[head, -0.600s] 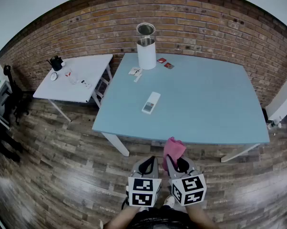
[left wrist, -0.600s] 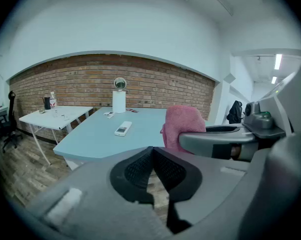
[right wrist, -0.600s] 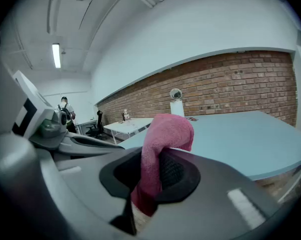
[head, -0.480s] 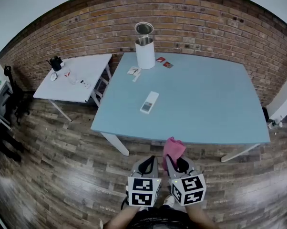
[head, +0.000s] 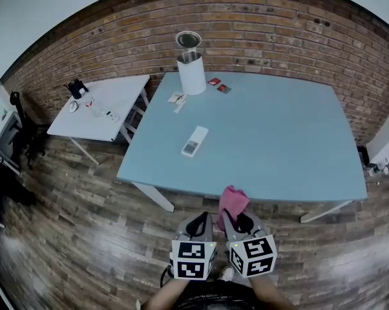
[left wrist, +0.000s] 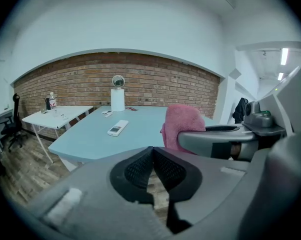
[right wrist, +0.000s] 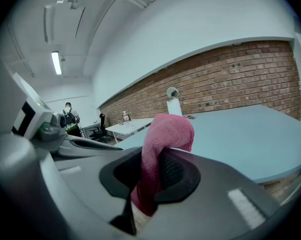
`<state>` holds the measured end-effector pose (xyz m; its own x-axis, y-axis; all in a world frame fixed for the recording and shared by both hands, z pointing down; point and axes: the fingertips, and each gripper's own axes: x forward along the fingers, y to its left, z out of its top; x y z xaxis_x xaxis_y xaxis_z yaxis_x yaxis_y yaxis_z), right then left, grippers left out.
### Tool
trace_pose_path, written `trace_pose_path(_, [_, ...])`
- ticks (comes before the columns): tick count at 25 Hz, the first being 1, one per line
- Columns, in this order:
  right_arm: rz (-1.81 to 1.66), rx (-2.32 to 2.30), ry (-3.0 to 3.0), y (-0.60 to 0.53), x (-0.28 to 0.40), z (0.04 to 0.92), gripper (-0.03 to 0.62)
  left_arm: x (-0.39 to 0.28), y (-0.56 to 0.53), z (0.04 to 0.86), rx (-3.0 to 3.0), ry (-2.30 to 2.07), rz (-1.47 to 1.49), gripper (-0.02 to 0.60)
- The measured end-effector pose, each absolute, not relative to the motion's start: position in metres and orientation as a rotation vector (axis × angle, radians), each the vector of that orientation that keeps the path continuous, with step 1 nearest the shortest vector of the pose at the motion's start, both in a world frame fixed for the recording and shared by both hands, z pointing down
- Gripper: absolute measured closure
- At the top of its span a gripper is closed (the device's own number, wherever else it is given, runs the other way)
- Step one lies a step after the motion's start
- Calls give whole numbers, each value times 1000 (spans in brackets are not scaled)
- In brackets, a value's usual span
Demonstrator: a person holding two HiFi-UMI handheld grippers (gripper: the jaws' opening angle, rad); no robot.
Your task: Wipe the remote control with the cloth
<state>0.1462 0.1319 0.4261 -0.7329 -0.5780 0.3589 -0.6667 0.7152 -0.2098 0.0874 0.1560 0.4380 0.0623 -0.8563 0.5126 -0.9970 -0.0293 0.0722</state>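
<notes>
The remote control (head: 190,141) lies on the desk (head: 278,147), its long axis slanting away and rightward. The right gripper (head: 237,221) has its jaws pinching the cloth (head: 232,199); the left gripper (head: 199,222) has its jaws closed and empty.

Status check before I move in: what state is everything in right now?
left gripper: fingers shut, empty.
right gripper: fingers shut on the cloth.
cloth: pinched, top drooping over.
remote control: flat on the blue table, untouched.
white canister: upright, lid open.
</notes>
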Motion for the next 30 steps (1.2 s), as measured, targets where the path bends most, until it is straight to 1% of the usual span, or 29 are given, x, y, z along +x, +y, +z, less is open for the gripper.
trace_pose_path(7, [500,924,-2647,116,134,441,526,76,139,449,1900,-1865,467,580])
trace_pose_path(18, [502,903,-2599,60,84,460,526,25,79,471,1884,-1828,446,580])
trace_pose_path(30, [459,988,-2507,-8,31,457,526,-29,9,476,1962,-1730,459,580])
